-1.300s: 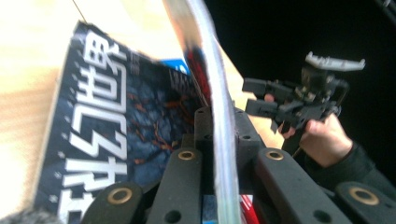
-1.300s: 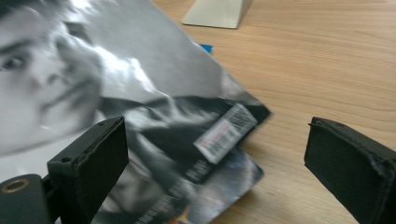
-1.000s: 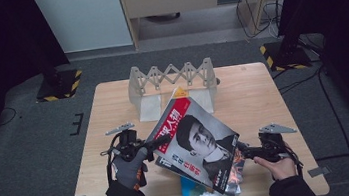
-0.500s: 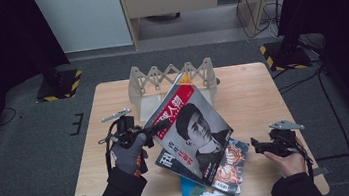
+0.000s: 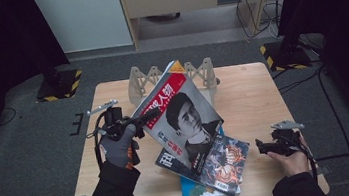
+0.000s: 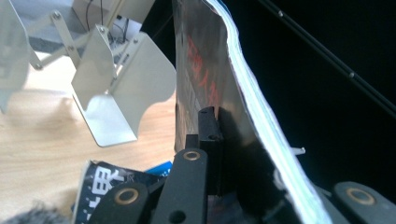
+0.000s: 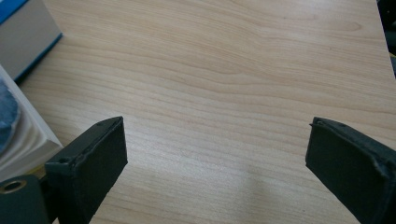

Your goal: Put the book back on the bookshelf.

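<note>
My left gripper [image 5: 150, 115] is clamped tight on the edge of a thin, shiny magazine with a red title band and a black-and-white face on its cover [image 5: 184, 114], and it hangs tilted above the light wooden table [image 5: 247, 94]. Its low corner is over a dark comic-style magazine [image 5: 220, 160] lying on a blue book [image 5: 194, 194]. My right gripper [image 7: 215, 149] has its jaws wide apart over bare wood, holding nothing.

Raised magazine [image 5: 180, 112]: red masthead band, large white Chinese characters, "人物" legible; smaller red cover lines by portrait too small to read. Lower magazine [image 5: 211, 166]: big white character at corner, partly covered, unreadable.
</note>
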The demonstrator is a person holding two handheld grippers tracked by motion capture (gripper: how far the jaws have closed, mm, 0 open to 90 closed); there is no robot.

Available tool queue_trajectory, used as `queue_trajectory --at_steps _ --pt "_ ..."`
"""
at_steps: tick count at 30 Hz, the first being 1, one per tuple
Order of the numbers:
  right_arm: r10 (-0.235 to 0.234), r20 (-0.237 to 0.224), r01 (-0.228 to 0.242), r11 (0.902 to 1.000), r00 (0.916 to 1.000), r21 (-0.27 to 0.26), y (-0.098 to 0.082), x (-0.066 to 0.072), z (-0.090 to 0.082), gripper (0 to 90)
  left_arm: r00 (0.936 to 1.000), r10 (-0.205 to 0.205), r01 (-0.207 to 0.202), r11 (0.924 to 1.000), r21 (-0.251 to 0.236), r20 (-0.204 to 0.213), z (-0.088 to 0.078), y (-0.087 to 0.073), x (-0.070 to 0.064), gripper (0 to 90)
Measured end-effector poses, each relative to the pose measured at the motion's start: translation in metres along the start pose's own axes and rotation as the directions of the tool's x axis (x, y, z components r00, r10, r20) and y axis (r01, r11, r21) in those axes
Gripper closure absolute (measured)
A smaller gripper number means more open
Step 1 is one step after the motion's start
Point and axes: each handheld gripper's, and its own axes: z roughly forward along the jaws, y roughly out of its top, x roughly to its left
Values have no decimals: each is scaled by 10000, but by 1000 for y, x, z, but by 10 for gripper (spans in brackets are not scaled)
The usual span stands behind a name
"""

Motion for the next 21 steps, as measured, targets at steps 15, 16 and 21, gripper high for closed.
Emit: queue_trajectory --at_steps 15,16,21 --pt "-340 -60 345 9938 9994 1053 -12 -12 12 33 9974 265 -347 9915 -1256 -664 -37 40 5 858" --pt "-310 -91 319 9931 9995 1131 -13 -13 13 34 9972 243 -336 9903 -1345 -708 -39 42 5 859" --pt "-320 -165 339 9915 9994 1259 -16 -13 16 29 9953 330 -476 9854 -1633 -909 -48 53 7 859"
